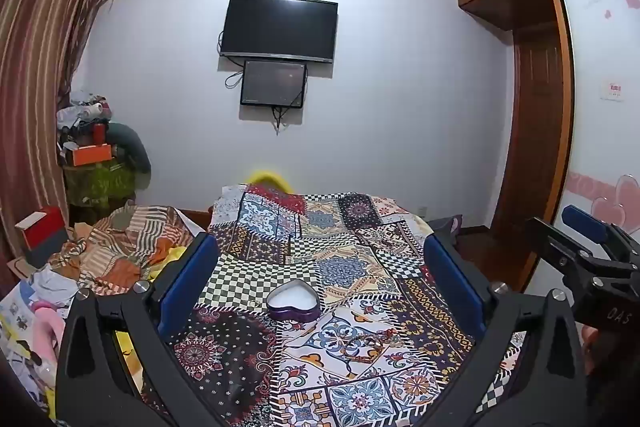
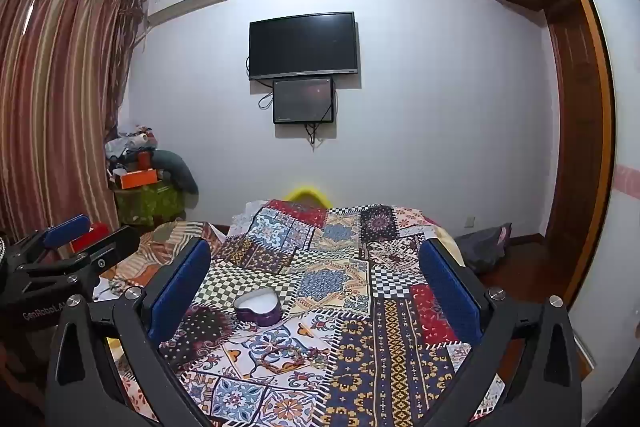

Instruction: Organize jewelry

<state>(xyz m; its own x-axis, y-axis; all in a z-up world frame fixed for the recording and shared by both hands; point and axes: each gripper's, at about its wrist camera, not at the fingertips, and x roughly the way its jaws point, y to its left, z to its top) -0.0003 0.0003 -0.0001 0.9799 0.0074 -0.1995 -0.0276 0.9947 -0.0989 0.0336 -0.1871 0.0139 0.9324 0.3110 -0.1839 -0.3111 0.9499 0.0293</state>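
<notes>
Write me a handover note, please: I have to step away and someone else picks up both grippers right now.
Left gripper: open, holding nothing, raised above the patchwork bedspread.
Right gripper: open, holding nothing, also above the bed.
Heart-shaped tin: purple, lid off, white lining showing, sitting on the bedspread ahead of both grippers; nothing seems to be inside it.
Bracelet: a beaded loop lying flat on the bedspread, nearer than the tin and apart from it.
Done: nothing moved into the tin, as far as I can see.
Left: pick up the bracelet and place it in the tin. No lid is in view.
</notes>
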